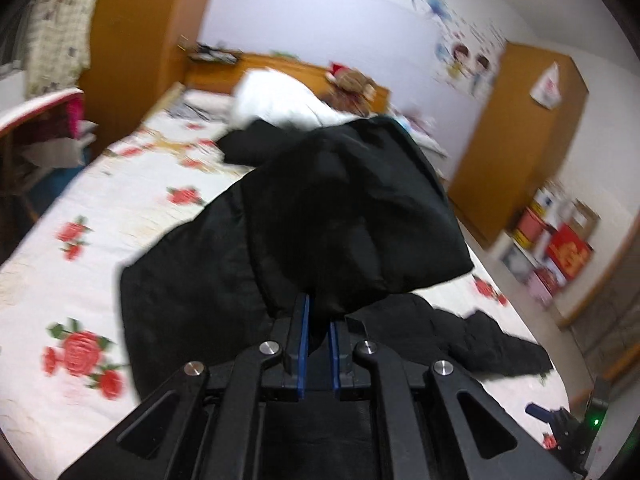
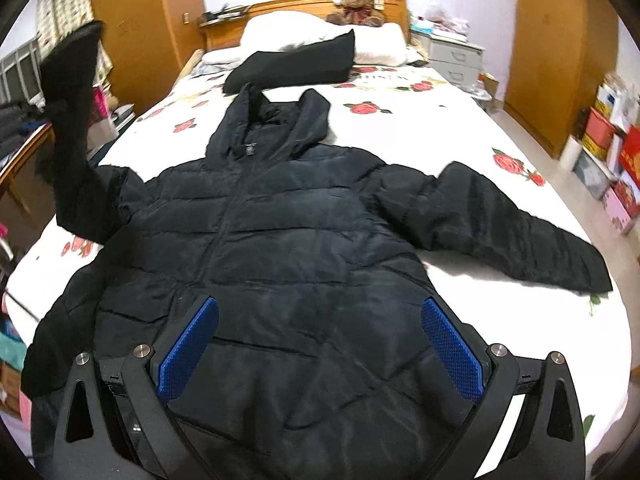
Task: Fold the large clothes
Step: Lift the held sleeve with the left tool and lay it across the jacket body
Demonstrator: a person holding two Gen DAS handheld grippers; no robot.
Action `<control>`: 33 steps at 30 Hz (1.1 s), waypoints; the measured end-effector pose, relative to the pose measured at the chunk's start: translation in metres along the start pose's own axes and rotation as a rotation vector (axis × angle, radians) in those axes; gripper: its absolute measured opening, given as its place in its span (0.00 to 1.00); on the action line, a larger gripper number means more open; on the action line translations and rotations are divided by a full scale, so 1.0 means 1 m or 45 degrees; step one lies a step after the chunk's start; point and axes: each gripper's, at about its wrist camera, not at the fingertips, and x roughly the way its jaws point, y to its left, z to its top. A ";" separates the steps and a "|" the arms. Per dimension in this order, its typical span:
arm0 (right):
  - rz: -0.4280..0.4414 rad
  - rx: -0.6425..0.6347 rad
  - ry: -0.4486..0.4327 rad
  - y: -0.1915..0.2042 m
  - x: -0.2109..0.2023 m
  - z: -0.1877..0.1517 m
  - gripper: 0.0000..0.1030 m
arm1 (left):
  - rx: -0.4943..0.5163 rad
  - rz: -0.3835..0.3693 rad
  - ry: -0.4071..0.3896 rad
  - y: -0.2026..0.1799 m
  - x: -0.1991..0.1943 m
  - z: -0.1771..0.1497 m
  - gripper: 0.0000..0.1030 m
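Note:
A large black hooded puffer jacket (image 2: 288, 240) lies front up on the rose-print bed (image 2: 420, 128), hood toward the headboard. Its right sleeve (image 2: 504, 228) lies spread out flat. Its left sleeve (image 2: 72, 120) is lifted up in the air at the left. My left gripper (image 1: 319, 312) is shut on that sleeve's cuff (image 1: 344, 216), which hangs bunched in front of the camera. My right gripper (image 2: 320, 336) is open and empty, hovering over the jacket's lower hem. It also shows at the lower right of the left wrist view (image 1: 560, 420).
A black cushion (image 2: 296, 64), white pillows (image 2: 320, 32) and a teddy bear (image 2: 360, 4) sit at the wooden headboard. A grey bedside cabinet (image 2: 452, 56), wardrobe (image 2: 548, 48) and stacked boxes (image 2: 612, 152) stand right. A desk (image 2: 20, 152) stands left.

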 end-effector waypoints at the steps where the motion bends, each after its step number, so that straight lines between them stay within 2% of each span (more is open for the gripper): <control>1: 0.000 0.021 0.005 -0.005 0.002 -0.001 0.98 | 0.010 -0.018 0.031 -0.007 0.014 -0.004 0.09; 5: 0.017 0.119 0.033 -0.024 0.014 0.000 0.98 | 0.031 -0.080 0.160 -0.026 0.070 -0.029 0.09; 10: 0.030 0.153 0.073 -0.033 0.031 0.001 0.98 | 0.052 -0.149 0.298 -0.054 0.126 -0.059 0.09; 14: 0.057 0.176 0.115 -0.034 0.048 0.005 0.98 | 0.040 -0.203 0.353 -0.070 0.140 -0.080 0.11; 16: 0.064 0.179 0.129 -0.033 0.058 0.007 0.98 | 0.023 -0.246 0.400 -0.069 0.149 -0.081 0.17; 17: 0.069 0.183 0.136 -0.033 0.061 0.008 0.98 | 0.010 -0.273 0.427 -0.069 0.154 -0.085 0.23; 19: 0.093 0.200 0.156 -0.032 0.069 0.012 0.98 | -0.008 -0.324 0.452 -0.070 0.151 -0.087 0.41; 20: 0.100 0.207 0.159 -0.032 0.071 0.014 0.98 | -0.004 -0.341 0.435 -0.069 0.146 -0.087 0.54; 21: 0.112 0.213 0.158 -0.031 0.073 0.016 0.98 | 0.002 -0.364 0.409 -0.069 0.137 -0.085 0.61; 24: 0.134 0.227 0.149 -0.027 0.076 0.025 0.98 | -0.012 -0.417 0.356 -0.068 0.112 -0.075 0.65; 27: 0.169 0.236 0.144 -0.021 0.080 0.036 0.98 | -0.007 -0.370 0.251 -0.049 0.084 -0.059 0.65; 30: 0.190 0.220 0.141 -0.012 0.090 0.052 0.98 | -0.073 -0.225 0.143 -0.003 0.063 -0.040 0.65; 31: 0.201 0.219 0.142 -0.008 0.096 0.058 0.98 | -0.112 -0.149 0.117 0.017 0.059 -0.034 0.65; 33: 0.222 0.227 0.151 -0.004 0.112 0.071 0.98 | -0.194 -0.040 0.101 0.053 0.057 -0.027 0.63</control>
